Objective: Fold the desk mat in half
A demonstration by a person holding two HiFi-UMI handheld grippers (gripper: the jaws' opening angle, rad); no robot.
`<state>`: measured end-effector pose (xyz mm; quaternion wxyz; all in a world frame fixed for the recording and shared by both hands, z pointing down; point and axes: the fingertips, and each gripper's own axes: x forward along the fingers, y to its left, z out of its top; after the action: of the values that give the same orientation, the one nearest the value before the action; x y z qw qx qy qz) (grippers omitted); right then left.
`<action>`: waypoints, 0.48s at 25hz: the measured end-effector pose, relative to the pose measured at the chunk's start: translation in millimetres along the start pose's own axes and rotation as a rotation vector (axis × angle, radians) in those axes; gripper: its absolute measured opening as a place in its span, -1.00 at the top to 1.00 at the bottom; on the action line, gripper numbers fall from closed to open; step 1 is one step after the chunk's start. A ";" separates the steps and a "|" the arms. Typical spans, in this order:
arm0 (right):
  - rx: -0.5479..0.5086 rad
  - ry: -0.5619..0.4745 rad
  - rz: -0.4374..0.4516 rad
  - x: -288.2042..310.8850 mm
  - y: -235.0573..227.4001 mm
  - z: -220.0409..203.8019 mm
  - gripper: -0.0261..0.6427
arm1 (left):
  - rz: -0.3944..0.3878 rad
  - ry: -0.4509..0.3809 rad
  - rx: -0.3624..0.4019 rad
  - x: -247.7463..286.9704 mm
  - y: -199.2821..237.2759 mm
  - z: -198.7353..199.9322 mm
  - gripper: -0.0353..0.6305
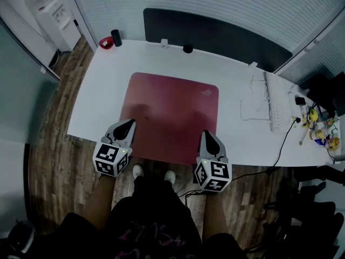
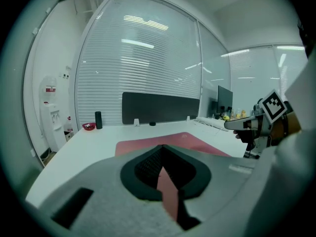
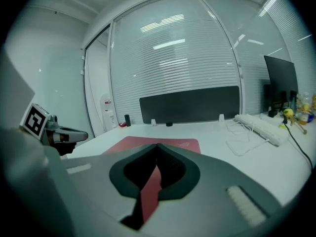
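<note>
Lying flat on white desk (image 1: 108, 85), red desk mat (image 1: 172, 112), wood floor (image 1: 54, 144)

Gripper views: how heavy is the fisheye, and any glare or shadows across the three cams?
Head view: dim, flat light, a soft shadow on the desk mat ahead of the left gripper. Left gripper view: strong fisheye with black vignette, ceiling lights reflected in the glass wall, jaws close-up soft. Right gripper view: same bend and vignette, same reflections on the glass.
</note>
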<state>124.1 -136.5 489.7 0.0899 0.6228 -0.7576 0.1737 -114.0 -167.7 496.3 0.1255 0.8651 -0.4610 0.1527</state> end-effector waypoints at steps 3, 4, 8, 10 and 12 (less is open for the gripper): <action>0.012 0.033 -0.010 -1.5 -0.8 -18.4 0.89 | -0.008 0.027 -0.005 0.9 -0.6 -16.7 0.90; 0.018 0.044 -0.013 -1.8 -0.8 -25.1 0.89 | -0.010 0.037 -0.011 1.2 -0.7 -23.4 0.90; 0.037 0.096 -0.021 -3.3 -0.4 -53.6 0.89 | -0.020 0.090 -0.040 1.7 -4.9 -54.7 0.90; 0.043 0.120 -0.023 -2.7 0.5 -66.9 0.89 | -0.028 0.116 -0.049 2.2 -7.3 -69.5 0.90; 0.058 0.140 -0.025 -2.6 2.5 -80.6 0.89 | -0.034 0.141 -0.055 1.9 -8.7 -84.7 0.90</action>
<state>115.7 -103.5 562.8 0.1267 0.6208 -0.7363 0.2374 -118.3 -134.0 574.5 0.1841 0.8562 -0.4402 0.1982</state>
